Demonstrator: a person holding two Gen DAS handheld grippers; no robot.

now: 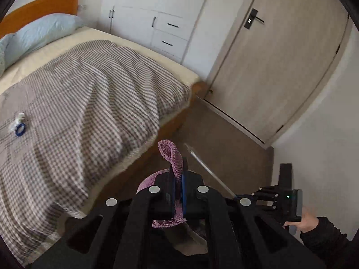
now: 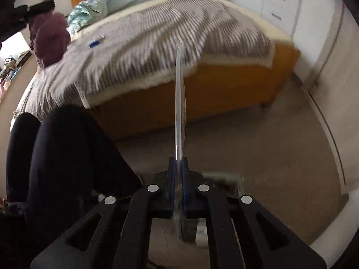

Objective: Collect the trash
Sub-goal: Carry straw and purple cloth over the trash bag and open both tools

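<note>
My left gripper (image 1: 178, 168) is shut on a purple knitted cloth (image 1: 171, 154), which sticks up past the fingertips and hangs below them. It shows in the right wrist view as a dark purple bundle (image 2: 50, 40) at upper left. My right gripper (image 2: 178, 163) is shut on a thin clear plastic sheet (image 2: 180, 103), seen edge-on, standing up over the floor. The sheet (image 1: 208, 170) and right gripper (image 1: 237, 196) show in the left wrist view, at right. A blue ring with white scraps (image 1: 19, 126) lies on the checkered blanket (image 1: 89, 103); it also shows in the right wrist view (image 2: 95, 42).
The bed (image 2: 202, 89) has an orange wooden frame and light blue pillows (image 1: 42, 33). A closed door (image 1: 280, 67) and white cabinets with drawers (image 1: 166, 29) stand beyond it. The person's dark legs (image 2: 62, 152) are at left. A pale box-like object (image 2: 224, 179) sits on the floor under my right gripper.
</note>
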